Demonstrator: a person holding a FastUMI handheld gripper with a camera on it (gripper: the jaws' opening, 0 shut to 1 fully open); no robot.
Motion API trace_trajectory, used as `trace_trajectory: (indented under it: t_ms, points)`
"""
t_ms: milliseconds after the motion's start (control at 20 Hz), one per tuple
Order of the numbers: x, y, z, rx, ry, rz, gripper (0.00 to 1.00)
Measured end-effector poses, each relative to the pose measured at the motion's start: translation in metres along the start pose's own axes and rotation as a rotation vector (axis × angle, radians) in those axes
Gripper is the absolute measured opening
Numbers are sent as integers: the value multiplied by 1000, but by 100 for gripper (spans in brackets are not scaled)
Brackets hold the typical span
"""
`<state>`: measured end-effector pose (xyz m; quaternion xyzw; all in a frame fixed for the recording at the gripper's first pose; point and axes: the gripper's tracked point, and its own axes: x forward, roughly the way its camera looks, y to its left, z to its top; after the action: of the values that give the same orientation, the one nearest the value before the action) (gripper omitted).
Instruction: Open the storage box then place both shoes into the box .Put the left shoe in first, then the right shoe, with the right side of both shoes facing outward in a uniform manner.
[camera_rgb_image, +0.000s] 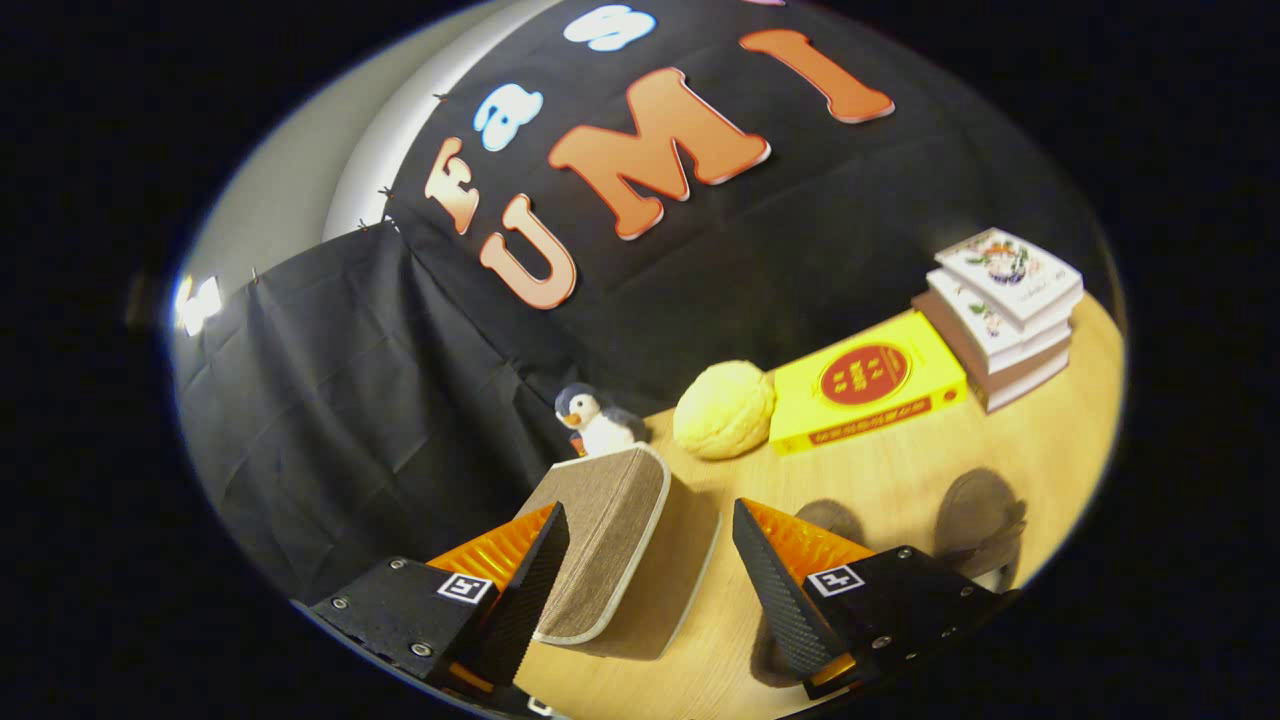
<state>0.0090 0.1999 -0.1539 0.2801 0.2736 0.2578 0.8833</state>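
Wooden counter (900, 480), backed by black cloth across the far side and the left. Storage box (610, 540): brown fabric with pale piping, standing between the gripper's fingers and nearer the left one. Lid or front flap apparently raised and tilted toward the far left, pale inner face turned right; whether fully open, cannot tell. Opening step judged begun or just completed.

Gripper (650, 570): fingers spread wide, one on each side of the box. Left finger (525, 590) just beside or touching the raised panel; contact unconfirmed. Right finger (770, 590) well apart from the box. Nothing clamped. Wide stance judged suited to nudging or steadying the panel rather than pinching it.

Shoes: one brown shoe (985, 525) on the counter to the right, beyond the right finger; a second dark rounded shape (830, 520) just past that finger's tip, likely the other shoe, mostly hidden. Which is left and which right, undetermined. Neither yet in the box.

Far side, kept clear of the working area: toy penguin (595, 420) behind the box, yellow bun-shaped item (722, 408), yellow flat box (870, 390), stack of books (1005, 315) at far right.

Risk noted: light fabric box liable to slide or tip if pushed from the left.
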Motion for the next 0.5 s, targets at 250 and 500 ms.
trace_trajectory:
  t_ms: [250,500]
  points:
    - [32,24,-46,144,201,175,98]
    - [48,29,-72,349,325,302,98]
